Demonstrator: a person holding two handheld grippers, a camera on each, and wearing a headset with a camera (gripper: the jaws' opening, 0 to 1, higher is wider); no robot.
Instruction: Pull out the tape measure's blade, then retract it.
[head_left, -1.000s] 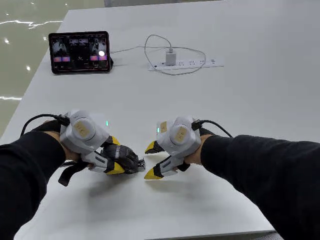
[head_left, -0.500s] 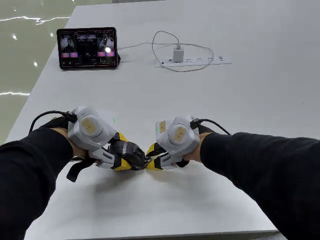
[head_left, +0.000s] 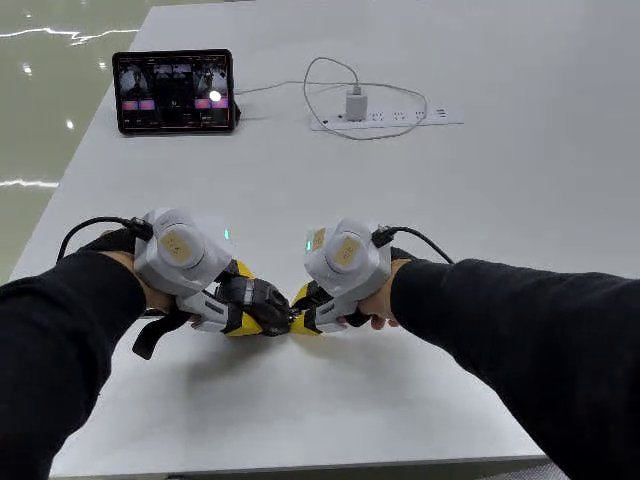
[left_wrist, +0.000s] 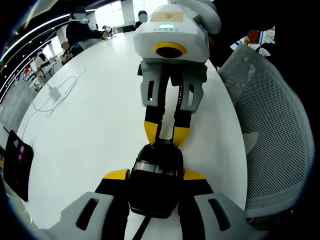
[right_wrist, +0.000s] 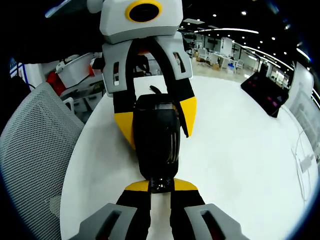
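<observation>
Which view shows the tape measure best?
Right gripper view: the tape measure lies lengthwise, its whole side plain. Left gripper view shows its end from behind; head view, a small dark shape, half hidden.

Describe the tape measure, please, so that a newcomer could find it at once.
On the white table, look near the middle of the front edge. The tape measure is the stubby black case clamped in the yellow-tipped jaws of the left gripper, with the right gripper pinching its front end. The tablet and power strip lie far back.
</observation>
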